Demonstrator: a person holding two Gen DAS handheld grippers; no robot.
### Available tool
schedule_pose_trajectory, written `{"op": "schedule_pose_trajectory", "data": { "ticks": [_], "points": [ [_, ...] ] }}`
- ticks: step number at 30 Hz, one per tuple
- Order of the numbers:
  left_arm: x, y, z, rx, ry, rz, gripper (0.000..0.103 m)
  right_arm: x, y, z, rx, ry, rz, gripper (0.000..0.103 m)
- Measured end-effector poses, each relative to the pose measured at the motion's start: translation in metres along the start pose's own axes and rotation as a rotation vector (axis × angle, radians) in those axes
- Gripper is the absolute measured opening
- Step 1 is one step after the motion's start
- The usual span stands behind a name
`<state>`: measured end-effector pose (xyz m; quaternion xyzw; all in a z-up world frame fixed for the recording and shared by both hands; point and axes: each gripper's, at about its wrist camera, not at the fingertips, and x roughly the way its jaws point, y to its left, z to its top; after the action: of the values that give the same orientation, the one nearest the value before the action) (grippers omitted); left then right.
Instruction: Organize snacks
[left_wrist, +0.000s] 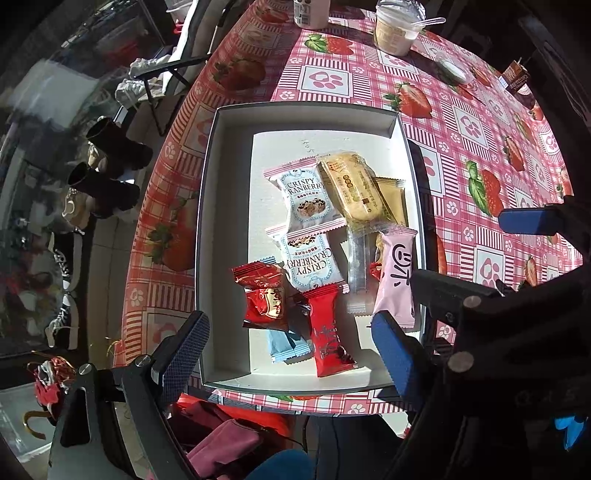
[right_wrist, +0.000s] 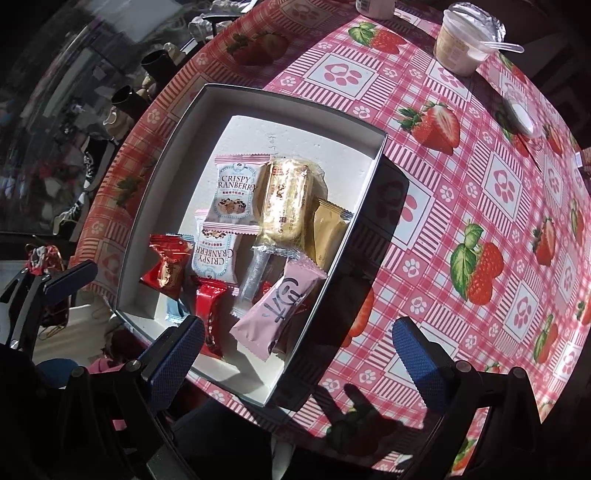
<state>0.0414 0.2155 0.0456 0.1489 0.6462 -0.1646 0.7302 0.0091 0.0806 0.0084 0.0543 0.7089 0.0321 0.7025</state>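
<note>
Where snacks crowd: "CRISPY CRANBERRY" packets (left_wrist: 306, 192).

bench (left_wrist: 461, 122): round, under my view, pink gingham cloth with strawberries and paw prints | light: hard sun, sharp shadows | floor (left_wrist: 107, 258): pale tiles, shoes (left_wrist: 64, 295) along it | folding chair (left_wrist: 173, 70): beyond the bench edge

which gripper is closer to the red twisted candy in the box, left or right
Left. The left gripper hangs open right above the red twisted candy, fingers straddling the box. The right gripper, also open, sits over the box's far edge and the tablecloth.
</note>
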Motion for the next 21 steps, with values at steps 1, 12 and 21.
{"op": "schedule_pose_trajectory", "data": {
  "ticks": [1,12,21],
  "points": [
    [0.0,0.0,0.0,0.0,0.001,-0.002,0.092,0.0,-0.0001,-0.0001,0.0,0.0,0.0,0.102],
    [0.0019,-0.0005,-0.001,0.003,0.015,0.0,0.092,-0.0014,0.001,-0.0003,-0.012,-0.01,-0.026,0.102],
    [0.0044,-0.0005,-0.0019,0.0,0.024,0.006,0.092,-0.0027,0.0021,-0.0015,-0.03,-0.022,-0.053,0.102]
  ]
}}
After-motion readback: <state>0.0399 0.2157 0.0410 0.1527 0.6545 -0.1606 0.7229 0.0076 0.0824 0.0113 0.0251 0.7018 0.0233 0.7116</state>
